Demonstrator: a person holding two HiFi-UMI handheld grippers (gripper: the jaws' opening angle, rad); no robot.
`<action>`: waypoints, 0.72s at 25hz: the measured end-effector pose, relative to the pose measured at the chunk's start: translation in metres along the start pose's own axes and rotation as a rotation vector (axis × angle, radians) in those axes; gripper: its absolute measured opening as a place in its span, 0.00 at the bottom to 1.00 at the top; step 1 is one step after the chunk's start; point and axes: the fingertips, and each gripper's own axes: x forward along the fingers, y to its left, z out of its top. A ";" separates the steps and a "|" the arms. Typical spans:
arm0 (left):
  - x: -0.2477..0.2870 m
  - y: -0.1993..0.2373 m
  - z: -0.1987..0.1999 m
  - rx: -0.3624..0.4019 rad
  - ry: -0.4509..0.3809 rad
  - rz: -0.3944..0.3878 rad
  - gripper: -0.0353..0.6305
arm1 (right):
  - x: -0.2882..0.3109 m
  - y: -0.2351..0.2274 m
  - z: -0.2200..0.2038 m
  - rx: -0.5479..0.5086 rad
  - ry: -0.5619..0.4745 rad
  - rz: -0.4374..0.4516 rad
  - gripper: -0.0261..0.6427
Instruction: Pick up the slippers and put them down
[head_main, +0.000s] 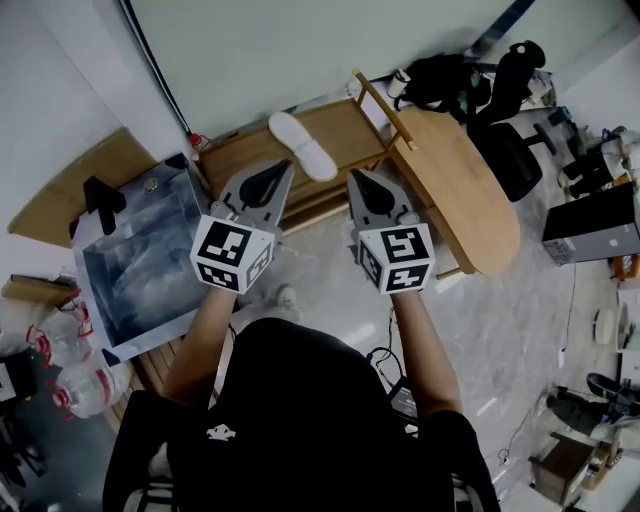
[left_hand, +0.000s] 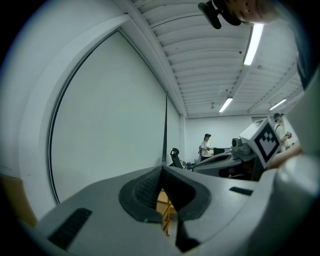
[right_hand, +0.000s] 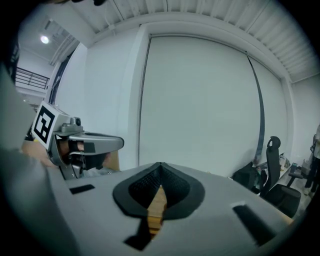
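Note:
One white slipper lies sole-up on a low wooden rack against the wall. In the head view both grippers are held out side by side, pointing toward that rack. My left gripper is just short of the slipper's near end, and its jaws meet at the tip with nothing between them. My right gripper is a little right of the slipper, also shut and empty. Neither touches the slipper. Through the jaws of both gripper views only strips of wood show. I cannot make out a second slipper.
An oval wooden table top stands to the right of the rack. A clear plastic box sits on the left. A black office chair and bags are at the back right. Cables and clutter lie on the floor at right.

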 end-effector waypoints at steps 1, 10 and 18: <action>0.006 0.008 0.000 -0.001 0.001 -0.004 0.06 | 0.010 -0.003 0.001 -0.004 0.003 0.000 0.03; 0.040 0.059 -0.008 -0.025 0.001 -0.022 0.06 | 0.074 -0.010 0.000 -0.022 0.041 -0.001 0.03; 0.055 0.084 -0.031 -0.060 0.041 -0.003 0.06 | 0.107 -0.021 -0.011 -0.048 0.092 0.012 0.03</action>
